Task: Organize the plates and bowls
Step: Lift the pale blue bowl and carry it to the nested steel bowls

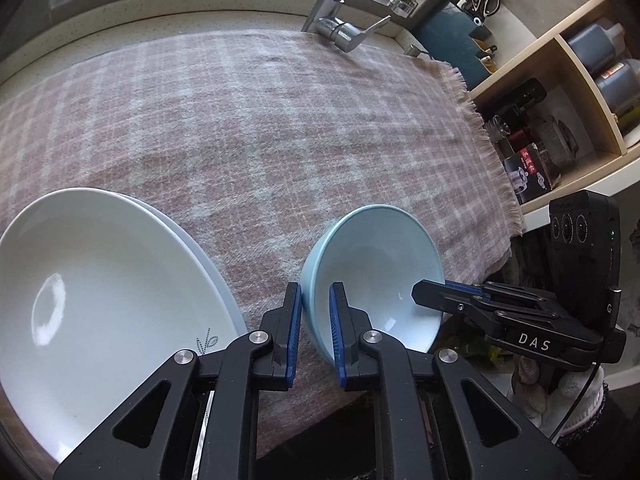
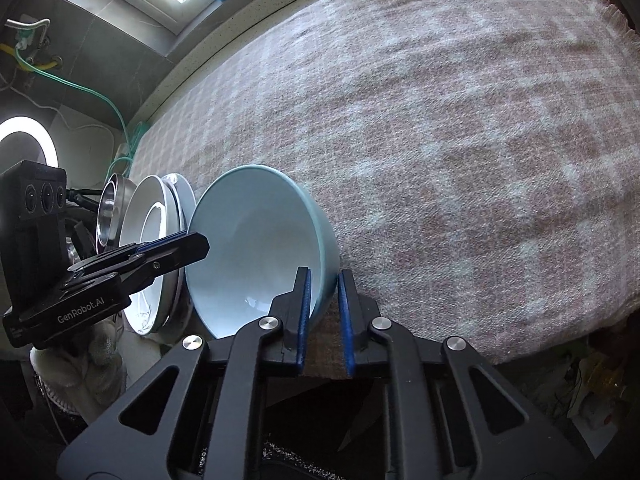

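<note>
Got both tongs clamped on bowl point(image 1: 372, 276): left tongs point(image 1: 315, 320) on left rim, right tongs point(image 2: 323, 308) on right rim. Plates point(image 1: 100, 300) sit just left.
</note>
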{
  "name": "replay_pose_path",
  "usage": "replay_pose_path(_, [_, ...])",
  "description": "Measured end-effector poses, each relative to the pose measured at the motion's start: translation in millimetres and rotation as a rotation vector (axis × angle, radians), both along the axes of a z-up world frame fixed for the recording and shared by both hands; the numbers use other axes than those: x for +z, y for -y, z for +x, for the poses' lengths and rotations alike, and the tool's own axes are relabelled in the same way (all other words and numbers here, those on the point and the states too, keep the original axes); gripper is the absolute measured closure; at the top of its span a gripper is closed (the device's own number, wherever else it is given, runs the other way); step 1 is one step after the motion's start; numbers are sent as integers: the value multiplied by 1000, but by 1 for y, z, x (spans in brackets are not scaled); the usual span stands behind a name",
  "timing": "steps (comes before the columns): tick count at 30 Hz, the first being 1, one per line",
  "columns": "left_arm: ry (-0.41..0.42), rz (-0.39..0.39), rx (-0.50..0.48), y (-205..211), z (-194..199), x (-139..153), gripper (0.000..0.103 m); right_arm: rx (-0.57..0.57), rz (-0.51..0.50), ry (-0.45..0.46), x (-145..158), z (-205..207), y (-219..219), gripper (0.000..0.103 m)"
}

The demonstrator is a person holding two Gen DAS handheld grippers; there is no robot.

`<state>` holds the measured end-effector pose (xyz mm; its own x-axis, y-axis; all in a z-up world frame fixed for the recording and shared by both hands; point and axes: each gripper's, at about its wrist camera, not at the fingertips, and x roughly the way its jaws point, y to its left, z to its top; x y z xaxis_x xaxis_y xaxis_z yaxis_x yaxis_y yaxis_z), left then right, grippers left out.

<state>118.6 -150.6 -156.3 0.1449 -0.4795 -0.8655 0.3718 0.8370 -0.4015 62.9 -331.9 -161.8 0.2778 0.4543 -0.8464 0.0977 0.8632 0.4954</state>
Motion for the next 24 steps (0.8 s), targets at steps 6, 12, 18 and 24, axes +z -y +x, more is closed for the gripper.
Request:
replay_pose_path(6, [1,-15,13,-3,0,3,91,-7,-7,-2,6,5,0,90])
replay_pose_path(12, [25,-42,31,-12,1,18,91,8,-21,24,26,12,-4,90])
replay_pose_path(18, [59,-76,76,-29,3,39,91,51,-37,73,55,27,-21,90])
replay_pose_path(24, [99,-109,146,-60,5,61,91,121,-42,120,80,47,-52,90])
